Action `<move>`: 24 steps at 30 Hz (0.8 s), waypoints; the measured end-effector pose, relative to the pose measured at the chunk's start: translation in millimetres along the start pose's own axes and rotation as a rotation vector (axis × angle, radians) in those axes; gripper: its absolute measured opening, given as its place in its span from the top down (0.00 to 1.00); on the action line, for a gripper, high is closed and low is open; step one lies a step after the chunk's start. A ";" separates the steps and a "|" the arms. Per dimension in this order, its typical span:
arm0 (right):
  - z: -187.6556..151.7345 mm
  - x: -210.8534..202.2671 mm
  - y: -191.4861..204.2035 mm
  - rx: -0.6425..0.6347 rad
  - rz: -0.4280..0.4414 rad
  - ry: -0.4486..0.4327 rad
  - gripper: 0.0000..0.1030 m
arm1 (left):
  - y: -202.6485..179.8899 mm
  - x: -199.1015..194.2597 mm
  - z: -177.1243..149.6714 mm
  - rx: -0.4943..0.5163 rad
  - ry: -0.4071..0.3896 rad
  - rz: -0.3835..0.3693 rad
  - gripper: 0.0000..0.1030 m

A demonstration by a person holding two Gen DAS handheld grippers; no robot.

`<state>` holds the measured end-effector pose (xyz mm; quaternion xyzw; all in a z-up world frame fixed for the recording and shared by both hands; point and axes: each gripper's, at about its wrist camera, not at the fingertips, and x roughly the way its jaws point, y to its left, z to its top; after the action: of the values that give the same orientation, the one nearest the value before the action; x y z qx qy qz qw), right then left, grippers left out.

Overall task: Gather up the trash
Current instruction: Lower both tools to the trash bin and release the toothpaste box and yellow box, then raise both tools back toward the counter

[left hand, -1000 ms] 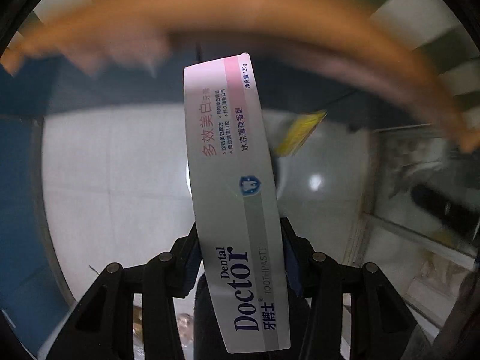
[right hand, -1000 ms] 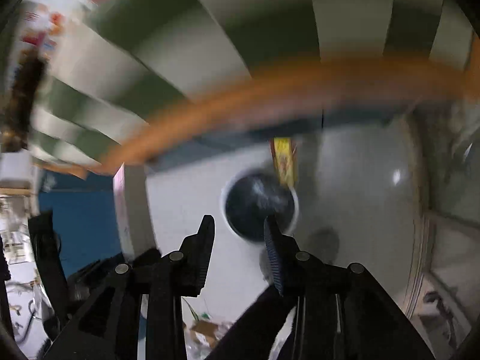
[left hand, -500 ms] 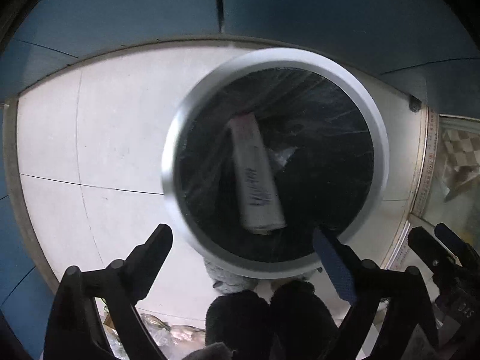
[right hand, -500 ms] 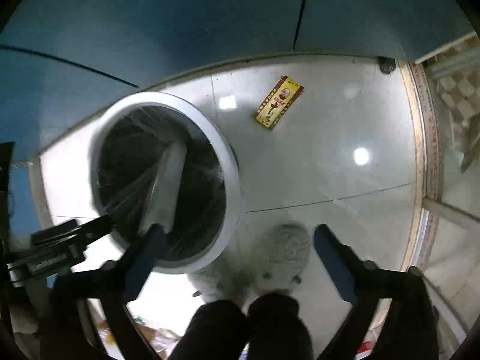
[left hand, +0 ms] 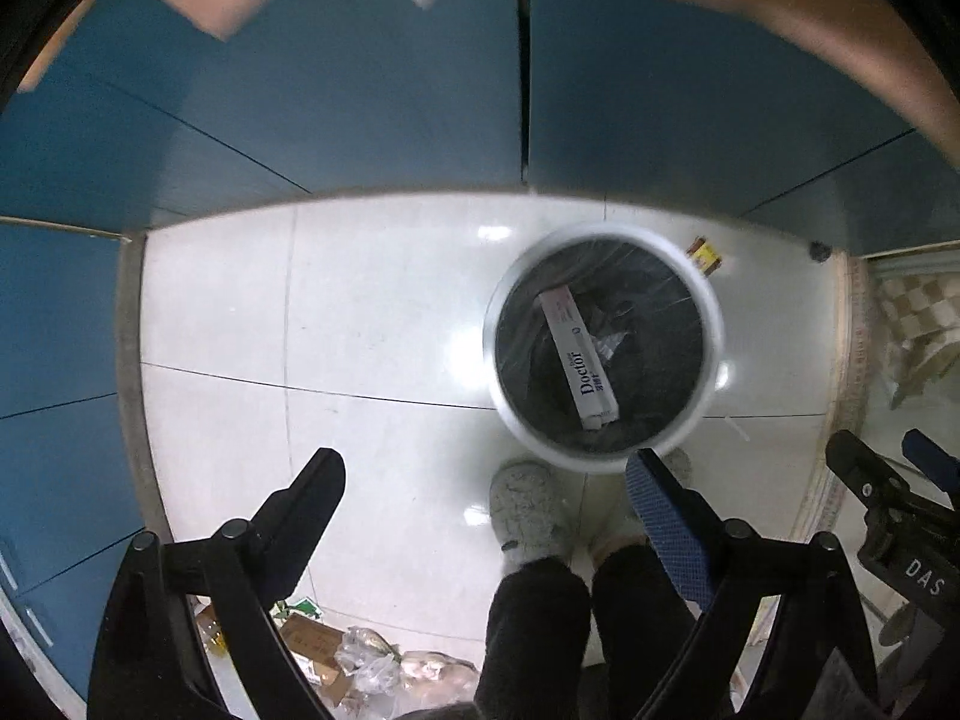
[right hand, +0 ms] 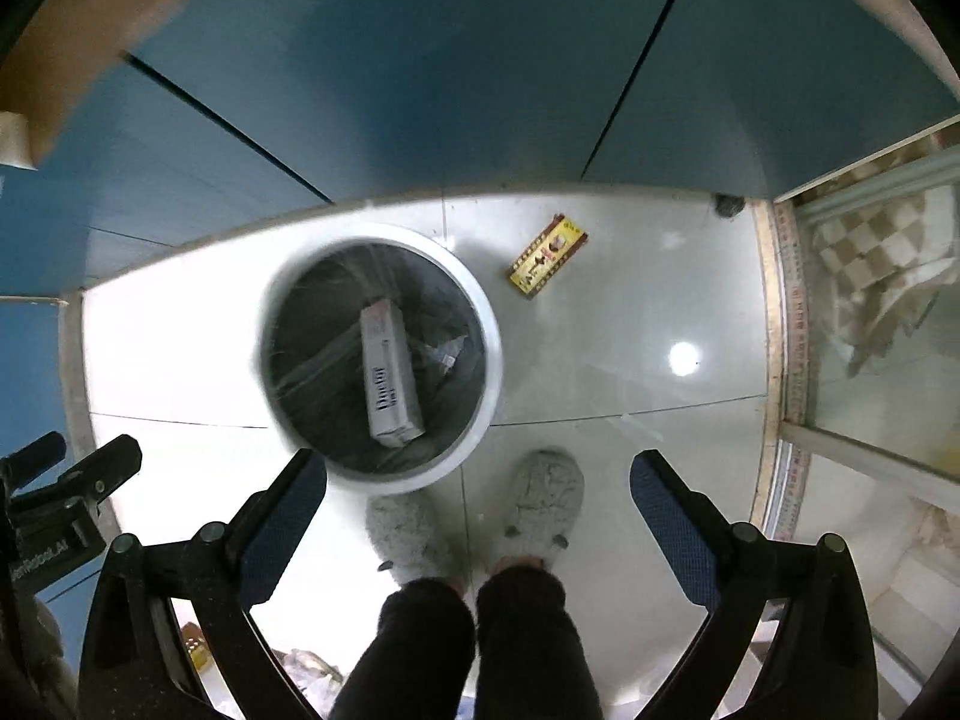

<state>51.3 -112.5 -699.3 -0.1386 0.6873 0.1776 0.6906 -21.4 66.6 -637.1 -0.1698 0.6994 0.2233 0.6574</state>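
Toothpaste box (left hand: pixel 577 360) lies inside the lined trash bin (left hand: pixel 714 324): one piece done. Yellow packet (right hand: pixel 547 256) on the floor (right hand: pixel 630 360) just beside the bin, not yet collected. Left gripper (left hand: pixel 486 480) and right gripper (right hand: pixel 477 480) fingers apart, empty.

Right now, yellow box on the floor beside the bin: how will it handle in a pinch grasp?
The yellow box looks like thin printed card, so probably light and crushable. It lies flat on glossy tile, so it may skid when nudged. Flat faces: unlikely to roll.
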 end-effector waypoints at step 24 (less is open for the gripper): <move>-67.3 -375.6 21.7 0.036 0.150 -0.208 0.01 | 26.9 -305.4 -62.7 0.015 -0.262 -0.061 0.00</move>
<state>-15.8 -143.0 -324.3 -0.0552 0.6235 0.2297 0.7452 -64.8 38.5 -328.5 -0.1556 0.6037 0.2184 0.7507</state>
